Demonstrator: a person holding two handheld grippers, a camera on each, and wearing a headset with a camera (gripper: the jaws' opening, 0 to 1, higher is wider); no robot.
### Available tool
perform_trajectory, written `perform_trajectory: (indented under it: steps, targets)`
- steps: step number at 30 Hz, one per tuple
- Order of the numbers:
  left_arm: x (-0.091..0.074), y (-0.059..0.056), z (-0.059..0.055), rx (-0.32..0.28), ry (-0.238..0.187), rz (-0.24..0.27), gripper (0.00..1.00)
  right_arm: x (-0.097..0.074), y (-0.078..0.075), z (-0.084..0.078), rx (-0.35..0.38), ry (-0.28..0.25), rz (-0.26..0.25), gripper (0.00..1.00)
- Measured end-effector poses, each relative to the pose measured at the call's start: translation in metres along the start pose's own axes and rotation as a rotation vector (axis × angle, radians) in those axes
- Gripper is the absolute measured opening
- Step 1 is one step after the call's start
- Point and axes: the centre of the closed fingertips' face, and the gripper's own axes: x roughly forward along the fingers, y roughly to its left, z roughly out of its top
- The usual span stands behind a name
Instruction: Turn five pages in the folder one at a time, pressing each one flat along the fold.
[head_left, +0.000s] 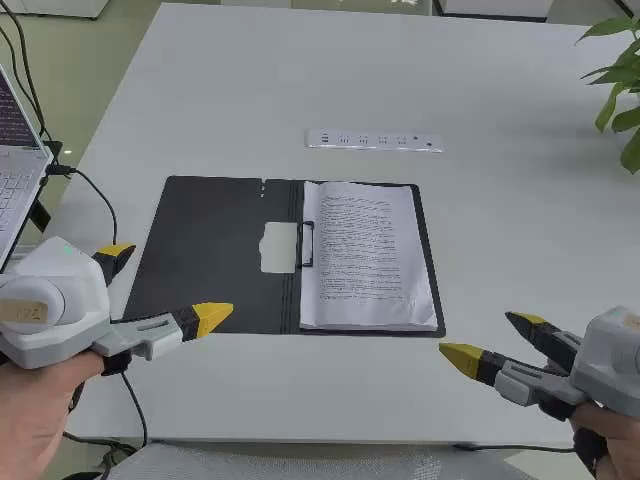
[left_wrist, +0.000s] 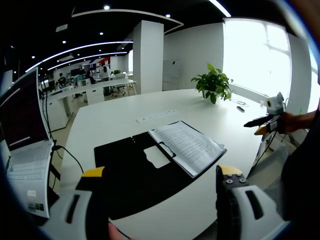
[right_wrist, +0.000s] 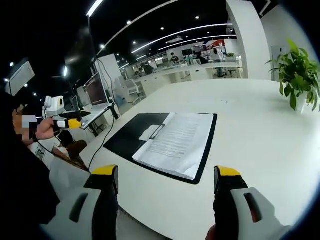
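A black folder (head_left: 215, 250) lies open on the white table, with a stack of printed pages (head_left: 365, 250) on its right half under a clip (head_left: 306, 245). The same folder (left_wrist: 135, 170) and pages (left_wrist: 187, 145) lie ahead in the left gripper view, and the folder (right_wrist: 127, 132) with its pages (right_wrist: 175, 142) ahead in the right gripper view. My left gripper (head_left: 165, 290) is open, hovering at the folder's near left corner. My right gripper (head_left: 495, 340) is open, off the folder's near right corner, holding nothing.
A white power strip (head_left: 374, 140) lies behind the folder. A laptop (head_left: 15, 160) with a black cable (head_left: 100, 195) sits at the table's left edge. A potted plant (head_left: 620, 90) stands at the far right. The table's front edge runs just below both grippers.
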Motion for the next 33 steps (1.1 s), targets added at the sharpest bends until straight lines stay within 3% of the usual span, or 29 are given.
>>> perform_trajectory:
  steps: [33]
  targets:
    - [0.0056,-0.0020,0.0027,0.006,-0.002,-0.017,0.89,-0.0013,-0.0019,-0.0025,0.001,0.003,-0.006,0.78]
